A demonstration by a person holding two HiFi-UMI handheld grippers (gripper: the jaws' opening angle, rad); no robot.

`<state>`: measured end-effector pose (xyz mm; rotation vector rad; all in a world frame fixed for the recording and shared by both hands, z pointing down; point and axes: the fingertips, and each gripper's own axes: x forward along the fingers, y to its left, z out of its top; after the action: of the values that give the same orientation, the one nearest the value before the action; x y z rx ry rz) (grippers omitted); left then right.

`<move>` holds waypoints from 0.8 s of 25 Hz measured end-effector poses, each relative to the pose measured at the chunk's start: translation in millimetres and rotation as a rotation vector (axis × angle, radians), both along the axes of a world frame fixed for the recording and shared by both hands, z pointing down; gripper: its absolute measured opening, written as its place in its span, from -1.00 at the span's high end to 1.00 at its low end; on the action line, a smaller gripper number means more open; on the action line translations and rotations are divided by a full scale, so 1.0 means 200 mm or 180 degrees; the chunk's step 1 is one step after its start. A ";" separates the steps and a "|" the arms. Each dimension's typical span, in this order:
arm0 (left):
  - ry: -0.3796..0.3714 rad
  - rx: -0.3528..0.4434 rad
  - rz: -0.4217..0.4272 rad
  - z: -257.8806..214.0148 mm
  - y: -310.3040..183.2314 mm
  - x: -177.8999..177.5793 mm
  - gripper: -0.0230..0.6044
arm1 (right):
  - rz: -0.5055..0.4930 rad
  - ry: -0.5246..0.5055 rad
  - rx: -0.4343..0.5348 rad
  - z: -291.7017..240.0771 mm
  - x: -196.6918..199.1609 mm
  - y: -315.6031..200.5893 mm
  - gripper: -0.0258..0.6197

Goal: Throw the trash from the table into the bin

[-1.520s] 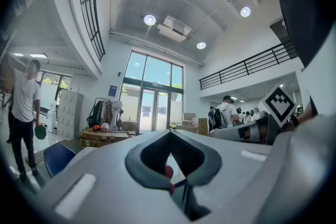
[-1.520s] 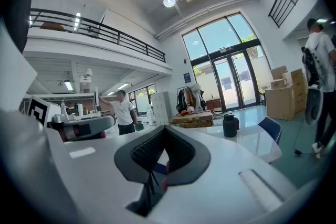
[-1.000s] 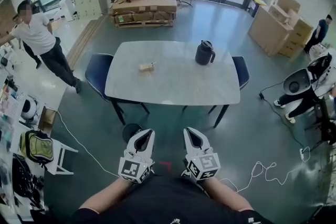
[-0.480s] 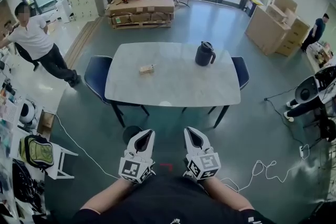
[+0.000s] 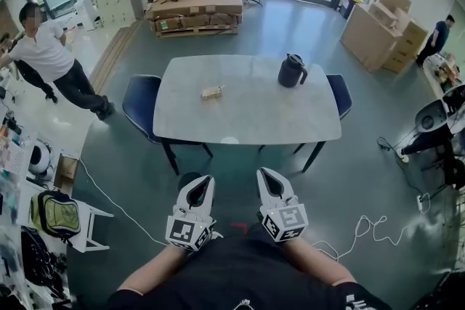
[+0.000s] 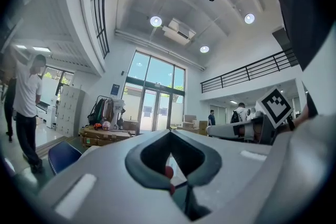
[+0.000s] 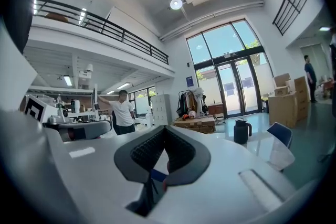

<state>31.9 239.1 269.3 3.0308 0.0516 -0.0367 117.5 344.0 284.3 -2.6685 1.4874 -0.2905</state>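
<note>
Trash [image 5: 211,92]: small tan boxy scrap, flat on the pale tabletop [image 5: 247,123], left of centre, well apart from the black jug [image 5: 292,71] near the far right corner. Left gripper [image 5: 201,182] and right gripper [image 5: 264,177]: jaws pressed together, empty.

floor [image 5: 356,170] before table [image 5: 247,123]: left open | tabletop, right rear: occupied by jug [image 5: 292,71] | ends: flanked by left-end chair [image 5: 142,107], right-end chair [image 5: 340,94]

The left tongs [image 6: 170,135] have their jaws closed tip to tip, with nothing between them. Just to their right are the right tongs [image 6: 218,131], marker cube on top. To the far left stands a person [image 6: 26,105], with a blue chair [image 6: 62,156] nearer. Ahead are boxes [image 6: 105,136] and glass doors [image 6: 155,105].
</note>
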 end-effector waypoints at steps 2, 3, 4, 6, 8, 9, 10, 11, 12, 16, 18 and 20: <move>-0.0017 -0.0019 -0.0024 0.01 -0.06 -0.02 0.93 | -0.0013 0.0033 -0.0051 0.01 -0.02 -0.07 0.83; -0.0017 -0.0022 -0.0031 0.02 -0.09 -0.03 0.93 | -0.0023 0.0037 -0.0069 0.01 -0.03 -0.09 0.83; -0.0019 -0.0028 -0.0038 0.03 -0.12 -0.04 0.93 | -0.0040 0.0036 -0.0083 0.02 -0.05 -0.12 0.83; -0.0032 -0.0055 -0.0060 0.04 -0.16 -0.05 0.93 | -0.0088 0.0034 -0.0107 0.02 -0.06 -0.16 0.83; -0.0017 -0.0075 -0.0075 0.06 -0.19 -0.03 0.93 | -0.0118 0.0024 -0.0112 0.04 -0.04 -0.18 0.83; -0.0013 -0.0079 -0.0084 0.07 -0.21 -0.01 0.93 | -0.0126 0.0006 -0.0104 0.05 -0.01 -0.19 0.83; -0.0019 -0.0078 -0.0097 0.08 -0.23 0.02 0.93 | -0.0134 -0.0019 -0.0088 0.06 0.02 -0.21 0.83; -0.0033 -0.0073 -0.0117 0.08 -0.26 0.04 0.93 | -0.0149 -0.0047 -0.0062 0.08 0.06 -0.25 0.83; -0.0047 -0.0065 -0.0145 0.09 -0.30 0.07 0.93 | -0.0173 -0.0072 -0.0031 0.09 0.10 -0.29 0.83; -0.0125 -0.0029 -0.0343 0.15 -0.48 0.21 0.93 | -0.0357 -0.0147 0.0092 0.11 0.28 -0.50 0.83; -0.0172 -0.0013 -0.0479 0.17 -0.58 0.31 0.93 | -0.0470 -0.0152 0.0120 0.11 0.41 -0.62 0.83; -0.0192 -0.0009 -0.0612 0.15 -0.68 0.44 0.93 | -0.0571 -0.0158 0.0116 0.10 0.57 -0.73 0.83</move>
<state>119.4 103.2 299.6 3.0203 -0.2448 0.0387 231.1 197.9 304.3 -2.4847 1.7024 -0.3344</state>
